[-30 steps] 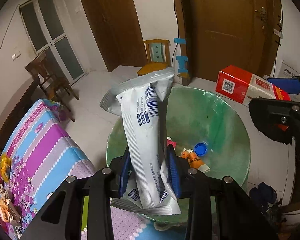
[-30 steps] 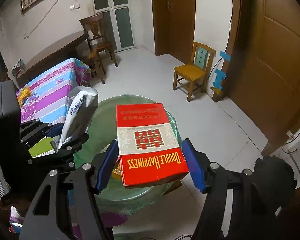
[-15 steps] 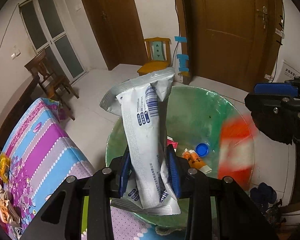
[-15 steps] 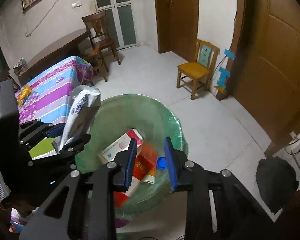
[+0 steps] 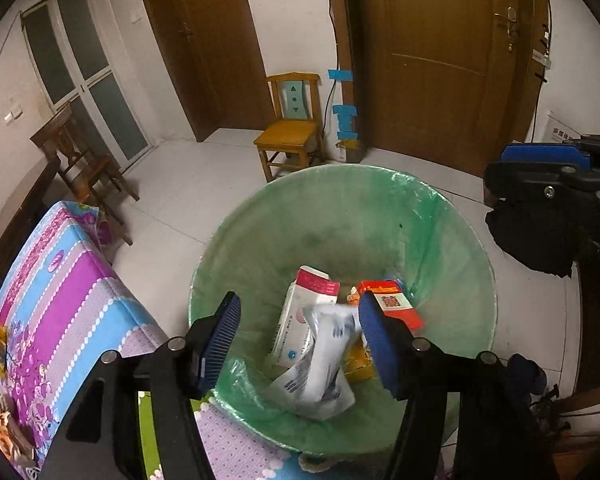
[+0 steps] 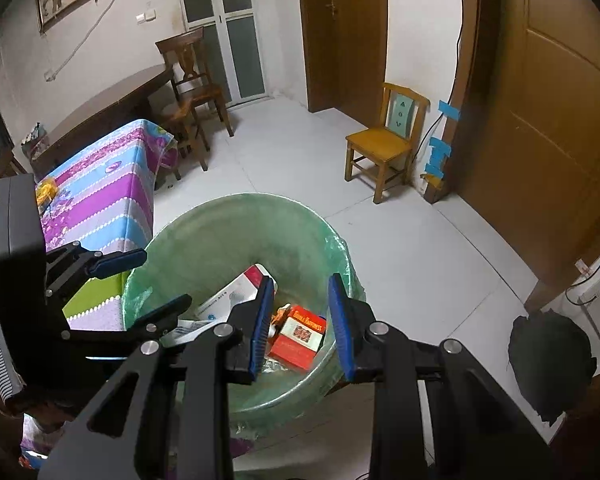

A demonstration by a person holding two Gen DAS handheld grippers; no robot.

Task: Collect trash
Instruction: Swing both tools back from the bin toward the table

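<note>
bin (image 5: 452, 240) mouth open, table (image 5: 60, 280) crowding left

Between the left claw's (image 5: 298, 338) ribbed blue plastic pads (image 5: 220, 330) a thin, glossy green plastic liner (image 5: 440, 240) wrinkles over the bin. Below the pads lie a shiny crinkled white pouch (image 5: 324, 364) and a smooth red card box (image 5: 396, 308). Left of the claw is a glossy printed cloth (image 5: 60, 280). Beyond it stand a varnished wood chair (image 5: 292, 136) and a matt pale tile floor (image 5: 188, 188).

The right claw's (image 6: 300, 320) arms are matt black plastic with bright metal screws (image 6: 223, 330).
</note>
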